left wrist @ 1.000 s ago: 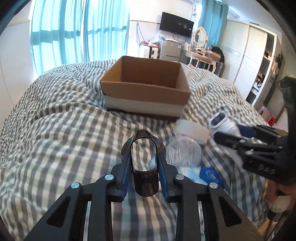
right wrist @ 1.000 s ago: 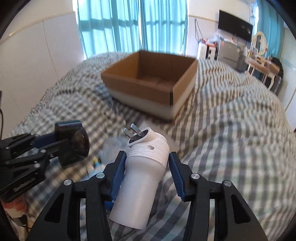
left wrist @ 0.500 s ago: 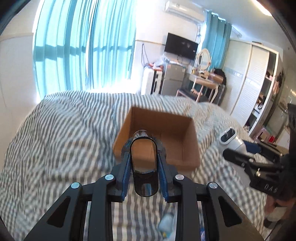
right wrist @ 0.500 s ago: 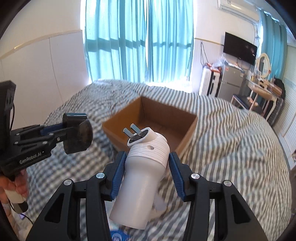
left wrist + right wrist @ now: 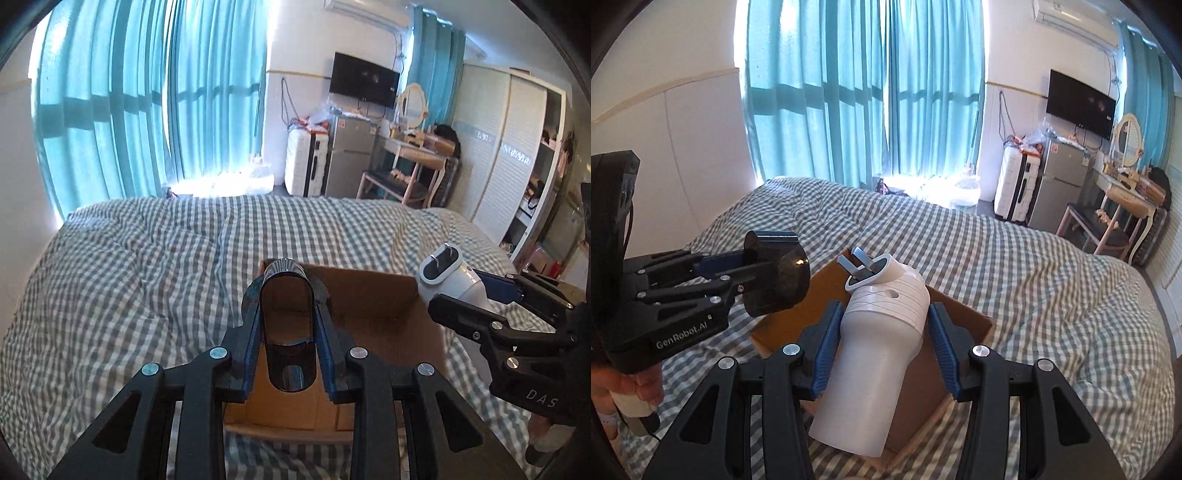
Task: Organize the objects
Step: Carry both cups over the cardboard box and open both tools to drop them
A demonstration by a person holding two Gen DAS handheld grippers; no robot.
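Note:
My left gripper (image 5: 287,325) is shut on a dark translucent oval tube (image 5: 287,314), held over the open cardboard box (image 5: 373,317) on the checked bed. My right gripper (image 5: 884,332) is shut on a white plug-in device (image 5: 875,354) with two metal prongs at its tip, also above the box (image 5: 964,332). In the left wrist view the white device (image 5: 450,277) and the right gripper (image 5: 476,306) hang over the box's right edge. In the right wrist view the dark tube (image 5: 775,273) and the left gripper (image 5: 713,273) sit at the left, level with the box's near-left corner.
The grey-and-white checked duvet (image 5: 147,266) covers the bed all around the box. Beyond the bed stand teal curtains (image 5: 122,110), a white suitcase (image 5: 306,162), a small fridge (image 5: 349,155) and a dressing table (image 5: 417,155). A hand (image 5: 635,387) holds the left gripper's handle.
Both grippers rose and moved forward with their objects, from the near bedding with its scattered items to directly above the box. The box now lies close beneath them.

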